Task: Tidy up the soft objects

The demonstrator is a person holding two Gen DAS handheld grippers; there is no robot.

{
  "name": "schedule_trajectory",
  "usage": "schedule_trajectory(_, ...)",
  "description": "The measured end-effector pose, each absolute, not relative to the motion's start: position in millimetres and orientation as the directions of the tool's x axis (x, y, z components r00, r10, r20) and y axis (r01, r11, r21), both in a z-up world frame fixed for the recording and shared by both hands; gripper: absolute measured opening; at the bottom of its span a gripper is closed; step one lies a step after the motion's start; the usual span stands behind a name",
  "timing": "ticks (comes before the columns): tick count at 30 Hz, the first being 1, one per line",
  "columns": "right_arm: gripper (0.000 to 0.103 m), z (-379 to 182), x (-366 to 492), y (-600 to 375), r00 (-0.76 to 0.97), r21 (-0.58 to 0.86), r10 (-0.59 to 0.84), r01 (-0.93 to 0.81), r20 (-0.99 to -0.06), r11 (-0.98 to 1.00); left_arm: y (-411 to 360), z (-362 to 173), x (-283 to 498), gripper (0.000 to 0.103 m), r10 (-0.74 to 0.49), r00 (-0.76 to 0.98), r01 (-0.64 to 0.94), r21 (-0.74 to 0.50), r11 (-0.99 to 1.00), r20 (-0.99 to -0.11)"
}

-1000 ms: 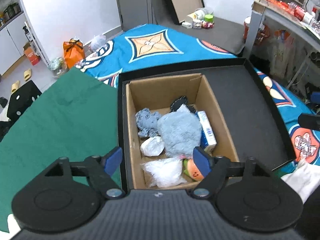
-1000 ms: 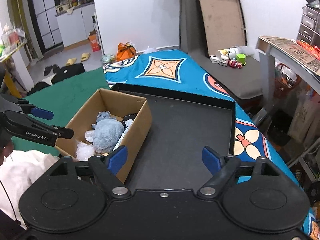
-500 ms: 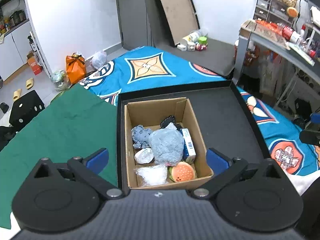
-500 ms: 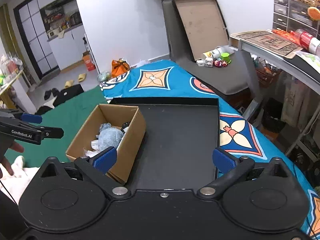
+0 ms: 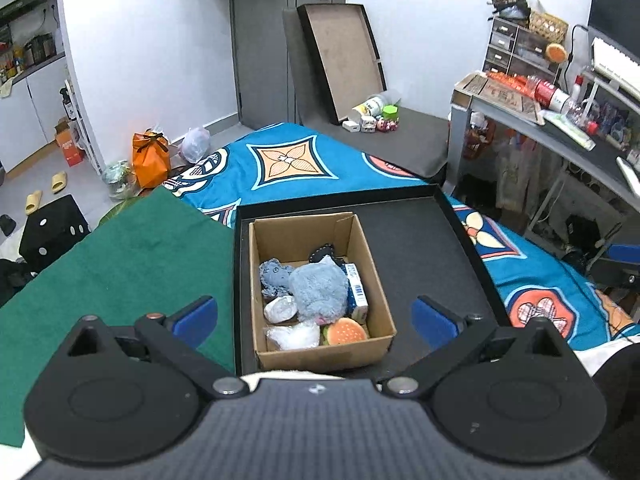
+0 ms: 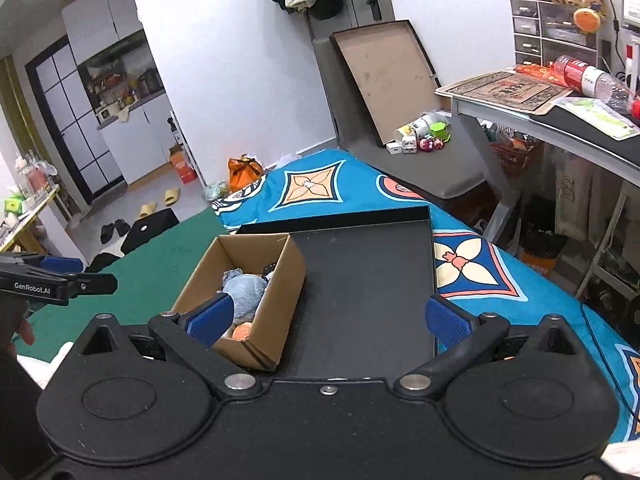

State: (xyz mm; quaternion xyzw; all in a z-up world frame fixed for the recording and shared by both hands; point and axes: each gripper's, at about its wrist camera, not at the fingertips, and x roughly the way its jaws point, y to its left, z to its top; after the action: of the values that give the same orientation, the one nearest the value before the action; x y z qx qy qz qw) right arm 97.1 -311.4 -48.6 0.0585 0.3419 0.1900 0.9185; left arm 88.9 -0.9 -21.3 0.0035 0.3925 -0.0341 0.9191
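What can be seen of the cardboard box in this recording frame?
The cardboard box is plain brown corrugated card, open-topped and upright, standing in the left part of a shallow black tray. It holds soft items packed together: a fluffy blue-grey plush, a burger toy and a clear bag. Neither tool touches it.

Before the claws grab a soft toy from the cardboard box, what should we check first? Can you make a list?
1. Left claw open and empty: ok.
2. Right claw open and empty: ok.
3. Cardboard box upright inside the black tray: ok.
4. Fluffy blue toy on top, easy to reach: ok.
5. Burger toy uncovered near the front wall: ok.
6. More toys hidden under the pile: cannot tell.
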Motion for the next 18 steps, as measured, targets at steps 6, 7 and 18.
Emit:
schedule_trajectory(6, 0.103, -39, 80, -318, 0.706, 0.265, 0.409, -0.312, -0.578, 0.913, -3, -8, 67, 0.103, -0.058, 0.71, 0.059, -0.022, 0.998, -0.702)
schedule_trajectory(7, 0.103, -38, 78, -319, 0.707, 0.271, 0.413, -0.312, -0.574, 0.911, -3, -6, 63, 0.103, -0.054, 0.715, 0.056, -0.02, 0.998, -0.697)
schedule_trajectory(18, 0.103, -22, 54, -322, 0.705, 0.33, 0.468, -0.337, -0.533, 0.882, -16, 14, 31, 0.103, -0.07, 0.743, 0.059, -0.04, 0.997, -0.666)
